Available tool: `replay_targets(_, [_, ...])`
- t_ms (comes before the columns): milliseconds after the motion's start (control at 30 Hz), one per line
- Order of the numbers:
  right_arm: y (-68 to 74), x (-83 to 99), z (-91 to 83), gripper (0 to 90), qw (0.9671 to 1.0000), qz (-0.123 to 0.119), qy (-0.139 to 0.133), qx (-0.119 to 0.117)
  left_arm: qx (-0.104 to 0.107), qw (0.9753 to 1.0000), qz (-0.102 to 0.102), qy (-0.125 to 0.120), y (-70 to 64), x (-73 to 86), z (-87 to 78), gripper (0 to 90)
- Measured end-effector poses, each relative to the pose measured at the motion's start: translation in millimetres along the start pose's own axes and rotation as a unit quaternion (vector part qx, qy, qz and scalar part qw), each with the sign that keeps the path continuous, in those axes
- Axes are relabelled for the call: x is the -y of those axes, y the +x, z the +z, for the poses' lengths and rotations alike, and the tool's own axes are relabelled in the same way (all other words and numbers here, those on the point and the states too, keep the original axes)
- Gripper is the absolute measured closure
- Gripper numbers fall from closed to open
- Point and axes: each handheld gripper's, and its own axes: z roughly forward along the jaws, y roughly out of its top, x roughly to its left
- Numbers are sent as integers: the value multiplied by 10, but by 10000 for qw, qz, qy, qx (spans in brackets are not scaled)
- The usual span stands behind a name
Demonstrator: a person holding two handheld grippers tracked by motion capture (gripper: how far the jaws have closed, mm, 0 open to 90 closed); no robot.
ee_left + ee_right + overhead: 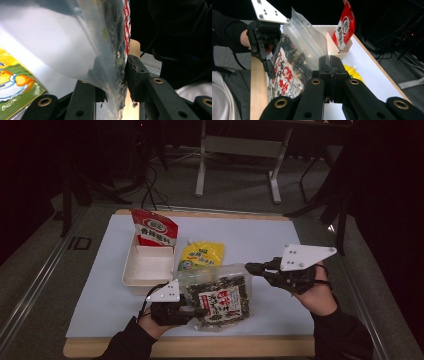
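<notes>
White sheeting covers the wooden table (280, 240), with a dark floor and grey desk legs behind it.

High view. Your left gripper (192, 311) sits at the near edge, its jaws closed on the lower left corner of the clear plastic pouch of dark dried flakes with a red-and-white label (220, 297). Your right gripper (251, 267) pinches the same pouch at its upper right corner. Pouch position: near centre of the table, lifted between the two grippers. A yellow soft sachet (202, 255) lies flat just behind it. A white rectangular tray (131, 272) stands to the left, with a red-and-white packet (154, 227) leaning upright at its far end.

Left gripper view. Both black jaws are clamped on the pouch's (112, 50) edge, flakes visible through the film. The yellow sachet (15, 85) lies at lower left.

Right gripper view. Jaws are pressed together on the clear top strip of the pouch (294, 60). Your left gripper (270, 66) grips its far corner. The tray (334, 47), the red packet (344, 27) and the yellow sachet (353, 71) lie beyond.
</notes>
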Motion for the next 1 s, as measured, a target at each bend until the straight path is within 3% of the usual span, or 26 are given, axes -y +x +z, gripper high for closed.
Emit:
replay_targets(133, [-46, 18, -50, 877, 9998, 56, -97, 135, -83, 9999, 84, 12, -54, -117, -37, 766])
replay_targets(267, [-84, 37, -87, 842, 9993, 153, -258, 207, -67, 10000, 27, 52, -82, -194, -52, 771])
replay_targets(467, [-111, 60, -142, 595, 9977, 246, -535, 337, -111, 9999, 16, -44, -92, -316, -133, 772])
replay_targets(667, [-179, 219, -110, 470, 9958, 559, -576, 451, -358, 9992, 41, -183, -81, -414, -295, 772])
replay_targets(800, [-226, 410, 0, 366, 9933, 896, -527, 505, -508, 9983, 14, -277, -58, -472, -421, 774])
replay_targets(867, [-244, 489, 45, 352, 9918, 1053, -501, 523, -508, 9980, -45, -378, -37, -487, -480, 774])
replay_targets(1000, [-269, 646, 118, 311, 9891, 1279, -490, 535, -714, 9965, 34, -423, -32, -543, -604, 775])
